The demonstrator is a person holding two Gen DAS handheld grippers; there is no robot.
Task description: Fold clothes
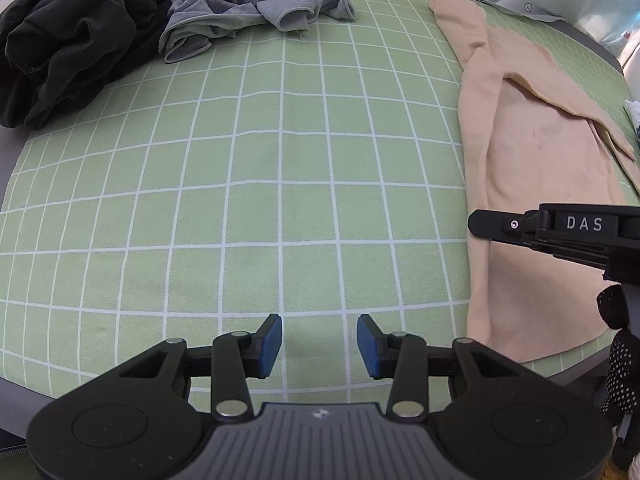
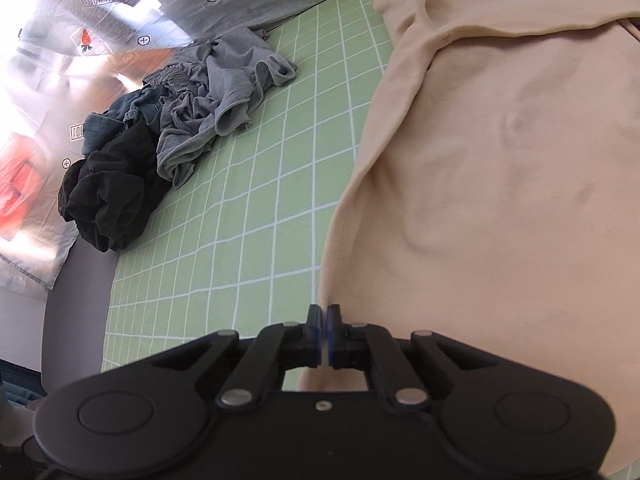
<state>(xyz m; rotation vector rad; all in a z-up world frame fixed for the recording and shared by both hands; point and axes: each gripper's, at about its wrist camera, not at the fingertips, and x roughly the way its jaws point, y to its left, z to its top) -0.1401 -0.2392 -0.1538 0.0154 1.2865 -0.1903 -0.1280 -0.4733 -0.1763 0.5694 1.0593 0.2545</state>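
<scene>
**Peach top laid out on the checked mat, right gripper pinching its edge**

A green mat ruled with white squares covers most of the work surface, and a grey table edge shows along its border. Behind it hangs a crinkled silvery sheet printed with small marks and a "LOOK HERE" arrow.

The largest garment is a peach top, spread fairly flat on the right part of the mat, with one sleeve folded across its body. Its long left edge runs down toward the near rim of the mat.

At the far left corner lies a heap of unfolded clothes, well apart from the peach top. In it, a black garment is bunched nearest the mat's edge, a grey garment is crumpled just beside it and spills onto the mat, and a bit of blue denim cloth shows behind them.

The right gripper sits at the left edge of the peach top, low near its hem. Its two fingers are drawn together, with the cloth's edge running right into the narrow slit between the blue pads, so it appears clamped on the fabric. From the left wrist view it reaches in from the right over the same garment.

The left gripper hovers above bare mat, near the top's left edge but not touching it. Its fingers stand apart with nothing between them.
</scene>
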